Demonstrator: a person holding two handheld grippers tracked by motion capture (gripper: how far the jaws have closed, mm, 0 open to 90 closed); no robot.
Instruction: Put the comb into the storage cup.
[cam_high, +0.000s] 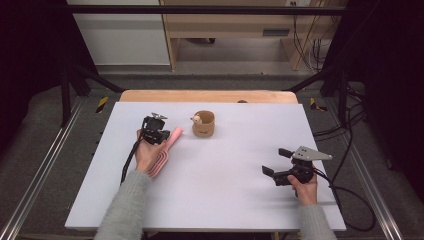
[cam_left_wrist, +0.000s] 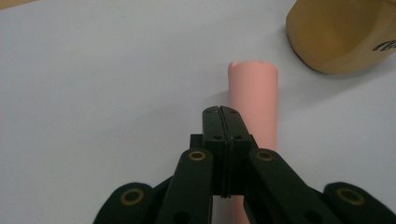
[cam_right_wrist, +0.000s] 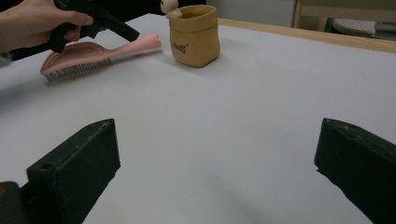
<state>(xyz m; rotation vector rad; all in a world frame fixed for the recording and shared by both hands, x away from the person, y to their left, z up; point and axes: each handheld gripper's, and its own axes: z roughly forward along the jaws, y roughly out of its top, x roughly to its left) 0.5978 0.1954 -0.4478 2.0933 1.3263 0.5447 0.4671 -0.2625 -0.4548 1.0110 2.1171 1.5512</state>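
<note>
A white table top lies over a wooden board. Behind it stands pale wooden furniture, perhaps a desk. Black cables trail at right.

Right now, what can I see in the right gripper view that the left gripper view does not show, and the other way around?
Right gripper view alone: the pink brush's bristled head, the small figure at the rim of the tan cup, the person's left hand holding its gripper above the brush, and the right gripper with jaws wide apart.

Left gripper view alone: the left gripper seen close, jaws shut together, nothing between them, over the handle.

Both: the brush's pink handle, the tan cup and the white table.
</note>
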